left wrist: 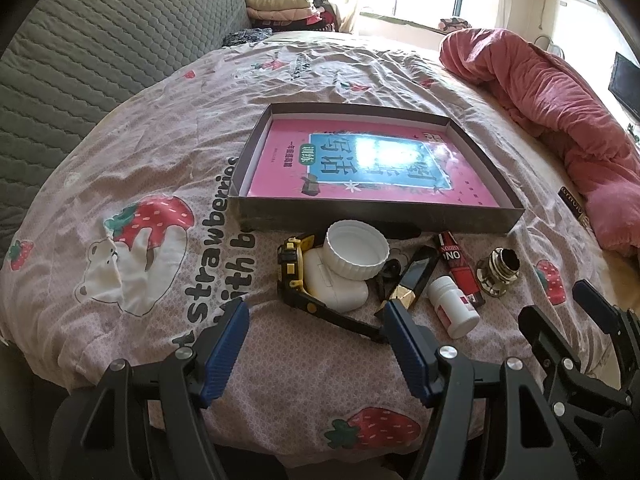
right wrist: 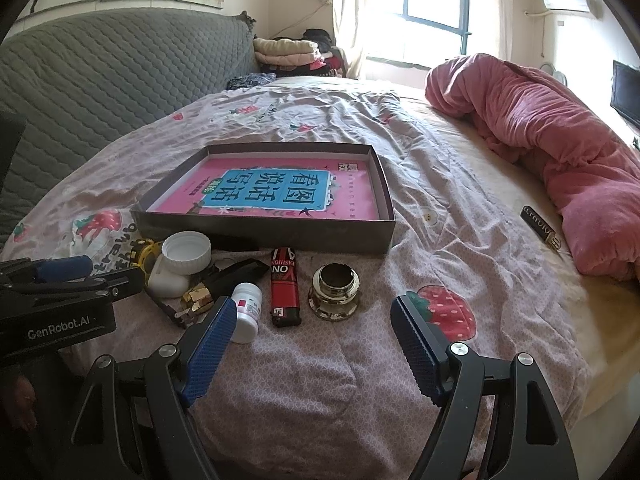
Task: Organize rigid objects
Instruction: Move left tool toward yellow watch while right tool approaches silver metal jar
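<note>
Clutter is lying in a loose row on the strawberry-print bedsheet (right wrist: 400, 148), just in front of the near wall of the shallow cardboard box (right wrist: 384, 184), which is already holding a pink book (right wrist: 276, 196). The right gripper (right wrist: 312, 344) is hovering with its jaws spread wide and nothing between them, pointing down toward the red lighter (right wrist: 284, 292) and the squat metallic jar (right wrist: 334, 290); both are sitting just ahead of its blue fingertips (right wrist: 216, 328). The lighter's long axis is running away from the gripper toward the box, so a grip across its narrow width looks natural for this hand. The small white pill bottle (right wrist: 248, 312) is lying tipped on its side, almost touching the right gripper's left finger, and could get nudged. The left gripper (left wrist: 316, 328) is likewise wide open and empty, sitting nearer the yellow-and-black wristwatch (left wrist: 296, 276), the white earbud case (left wrist: 336, 284) with a white ribbed cap (left wrist: 356, 250) leaning on it, and a black-and-gold tube (left wrist: 412, 280). These are crowding and overlapping, so picking one cleanly looks harder there. A pink quilt (right wrist: 540, 136) is heaped well apart on the right, with a dark lettered bar-shaped object (right wrist: 540, 226) just beside it.
</note>
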### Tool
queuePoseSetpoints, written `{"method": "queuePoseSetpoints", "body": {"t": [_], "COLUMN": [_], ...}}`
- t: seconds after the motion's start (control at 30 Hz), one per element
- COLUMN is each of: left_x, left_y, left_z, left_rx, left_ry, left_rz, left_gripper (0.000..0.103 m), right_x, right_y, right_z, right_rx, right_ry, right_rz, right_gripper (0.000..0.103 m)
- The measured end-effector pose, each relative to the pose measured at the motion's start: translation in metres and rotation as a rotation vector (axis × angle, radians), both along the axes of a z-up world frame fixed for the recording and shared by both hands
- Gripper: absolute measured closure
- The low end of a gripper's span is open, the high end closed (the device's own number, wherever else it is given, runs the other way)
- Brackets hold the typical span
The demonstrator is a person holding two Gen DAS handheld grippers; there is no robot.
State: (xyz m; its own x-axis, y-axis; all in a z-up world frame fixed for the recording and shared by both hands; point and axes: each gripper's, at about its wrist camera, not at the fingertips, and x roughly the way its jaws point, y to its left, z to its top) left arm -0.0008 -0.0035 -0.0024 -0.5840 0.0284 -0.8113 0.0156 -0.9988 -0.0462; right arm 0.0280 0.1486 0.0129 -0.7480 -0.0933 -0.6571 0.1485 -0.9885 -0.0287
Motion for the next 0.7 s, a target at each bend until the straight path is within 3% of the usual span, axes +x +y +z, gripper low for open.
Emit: {"method": "queuePoseSetpoints", "body": {"t": [0.7], "left_x": [-0.008], "left_y": [-0.017], "left_z": [-0.01], "left_rx": [0.008], "left_ry": [-0.026], "left_rz": [0.046], "left_gripper": [0.034], "right_x": [-0.008], "right_y": [0.007], "right_z": [-0.009], "right_rx": [0.001], "right_ry": [-0.024], "right_rz": [-0.023], "right_gripper": [0.023]}}
